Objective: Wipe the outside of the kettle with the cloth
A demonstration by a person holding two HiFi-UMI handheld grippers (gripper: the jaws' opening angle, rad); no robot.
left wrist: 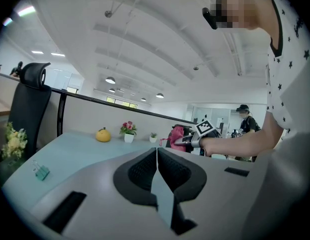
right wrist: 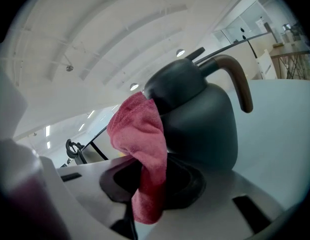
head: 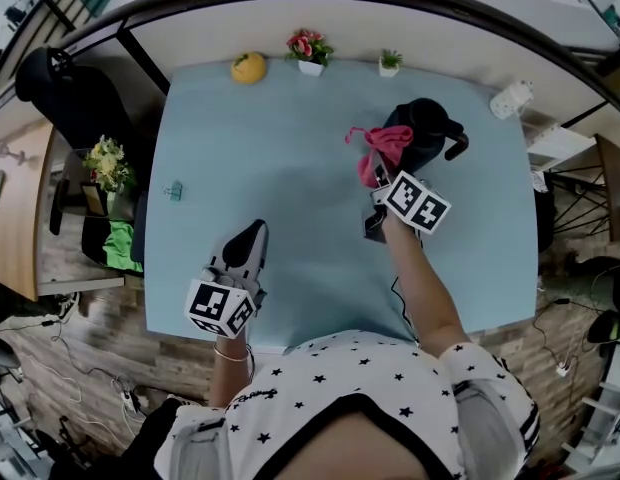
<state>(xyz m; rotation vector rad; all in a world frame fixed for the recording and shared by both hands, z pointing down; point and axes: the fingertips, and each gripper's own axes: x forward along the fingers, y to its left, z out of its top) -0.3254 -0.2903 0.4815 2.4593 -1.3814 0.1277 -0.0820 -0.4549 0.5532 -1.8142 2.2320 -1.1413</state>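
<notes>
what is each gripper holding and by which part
The right gripper pinches the pink cloth by a bunched fold near its lower end; the rest rises against the kettle. The left gripper is shut on nothing.

head view looks steeply down on the blue table (head: 280, 128), kettle (head: 428, 126) at 1 o'clock. left gripper view sits low, facing across the table. right gripper view is tight on the kettle. all three share kettle and pink cloth (head: 378, 148).
</notes>
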